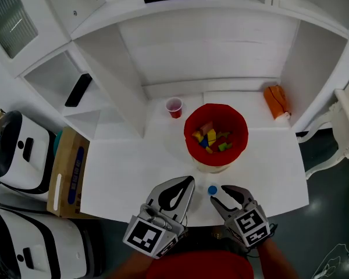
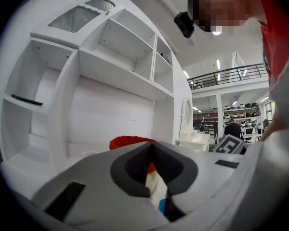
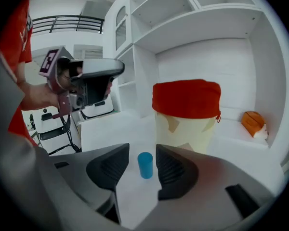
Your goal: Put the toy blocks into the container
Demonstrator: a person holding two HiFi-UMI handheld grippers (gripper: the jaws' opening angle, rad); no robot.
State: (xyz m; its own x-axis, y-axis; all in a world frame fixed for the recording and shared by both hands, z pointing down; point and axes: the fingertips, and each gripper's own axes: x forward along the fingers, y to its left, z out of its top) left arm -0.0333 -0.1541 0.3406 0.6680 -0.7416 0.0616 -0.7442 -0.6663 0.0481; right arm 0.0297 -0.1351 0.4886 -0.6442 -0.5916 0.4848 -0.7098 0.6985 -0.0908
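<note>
A container with a red liner [image 1: 189, 141] stands mid-table and holds several coloured toy blocks [image 1: 209, 138]; the right gripper view shows the container [image 3: 185, 100] just beyond the jaws. One blue cylinder block [image 1: 212, 189] stands upright on the white table in front of it. My right gripper [image 1: 221, 194] is open, and the blue cylinder [image 3: 145, 165] stands between its pads with a gap on each side. My left gripper [image 1: 186, 186] hovers just left of the cylinder, shut and empty, its tips meeting [image 2: 151, 144].
A small red cup [image 1: 174, 107] stands left of the container and an orange bundle [image 1: 276, 100] lies at the back right. White shelving walls in the table behind. A cardboard box [image 1: 70, 170] and white appliances [image 1: 17, 150] sit on the floor to the left.
</note>
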